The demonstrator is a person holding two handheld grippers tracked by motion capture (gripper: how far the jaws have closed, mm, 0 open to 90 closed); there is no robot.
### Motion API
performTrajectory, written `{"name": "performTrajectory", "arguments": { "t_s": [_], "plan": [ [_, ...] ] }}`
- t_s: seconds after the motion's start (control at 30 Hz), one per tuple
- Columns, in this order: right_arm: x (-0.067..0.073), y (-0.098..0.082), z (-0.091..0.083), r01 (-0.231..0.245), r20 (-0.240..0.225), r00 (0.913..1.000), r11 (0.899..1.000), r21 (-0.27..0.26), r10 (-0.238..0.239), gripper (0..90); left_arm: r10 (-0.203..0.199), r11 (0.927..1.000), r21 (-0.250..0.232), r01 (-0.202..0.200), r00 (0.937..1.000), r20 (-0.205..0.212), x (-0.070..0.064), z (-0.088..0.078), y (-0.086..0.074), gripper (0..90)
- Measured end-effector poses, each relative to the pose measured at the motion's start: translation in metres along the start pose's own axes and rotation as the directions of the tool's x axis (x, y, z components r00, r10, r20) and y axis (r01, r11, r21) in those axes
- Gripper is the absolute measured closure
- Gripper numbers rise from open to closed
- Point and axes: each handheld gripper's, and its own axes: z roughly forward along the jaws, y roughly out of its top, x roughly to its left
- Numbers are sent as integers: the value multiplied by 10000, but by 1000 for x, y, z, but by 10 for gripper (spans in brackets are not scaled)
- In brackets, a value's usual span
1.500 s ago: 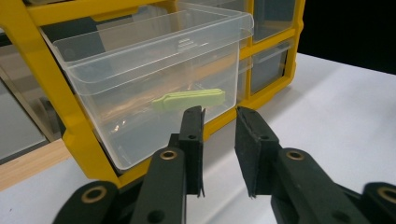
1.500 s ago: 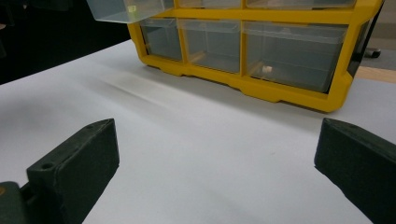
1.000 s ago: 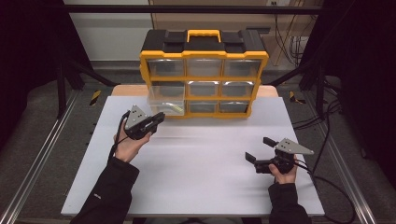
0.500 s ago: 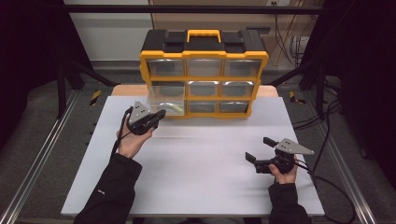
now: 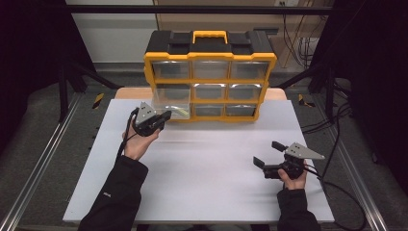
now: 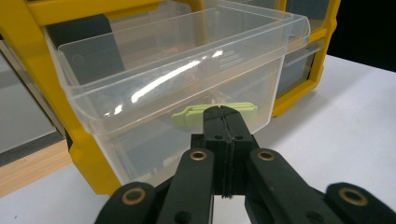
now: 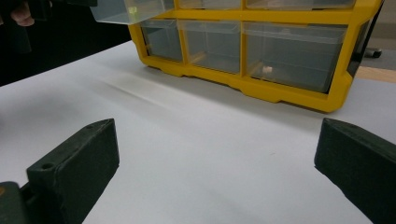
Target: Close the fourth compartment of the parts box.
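The clear drawer [image 5: 171,101] stands pulled out of the left column, middle row, of the yellow organiser [image 5: 210,74], which sits at upper centre of the high view on the back edge of the white tabletop [image 5: 207,168]. The left claw [image 5: 162,118] is right at the drawer's front, just left of centre in that frame. In the left gripper view the drawer [image 6: 177,84] takes up the upper half, and the left claw [image 6: 223,112] sits at centre, its tips against the drawer's front wall by a pale green tab [image 6: 196,113] seen at the lower front of the drawer; whether the tab lies inside or on the wall I cannot tell

The organiser's other drawers are pushed in; a small pale item [image 7: 267,70] shows through one at upper right of the right gripper view. Nothing lies between the claws and the organiser on the bare tabletop

The left claw is closed, jaws pressed together with nothing between them. The right claw [image 5: 268,153], at lower right of the high view, well apart from the organiser, rests low over the tabletop with its jaws spread wide and empty
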Motion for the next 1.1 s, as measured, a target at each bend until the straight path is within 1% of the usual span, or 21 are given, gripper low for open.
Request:
{"name": "performTrajectory", "arguments": {
  "t_s": [0.07, 0.23, 0.43, 0.6, 0.8, 1.1],
  "plan": [
    [0, 0, 0, 2, 6, 10000, 10000, 0, -2, 4, -31, 10000, 23, 31, 10000, 70, 0, 1, 1, 895],
    [0, 0, 0, -11, -12, 10000, 10000, 28, 11, 4, 60, 10000, 55, -60, 10000, 3, 1, 3, 3, 895],
    [0, -1, 1, 11, -26, 10000, 10000, 87, -11, 4, 66, 9999, 125, -65, 10000, -44, 3, 7, 6, 895],
    [0, -1, 0, 25, -1, 10000, 9999, 98, -25, 3, -12, 9999, 119, 13, 10000, -54, 5, 10, 8, 895],
    [-1, -2, 0, 37, 33, 10000, 9999, 137, -37, 4, 106, 9997, 240, -104, 9999, -91, 7, 13, 10, 895],
    [-1, -2, 1, 55, 71, 10000, 9998, 164, -57, 4, 136, 9995, 294, -131, 9998, -155, 10, 18, 13, 895]
  ]
}}
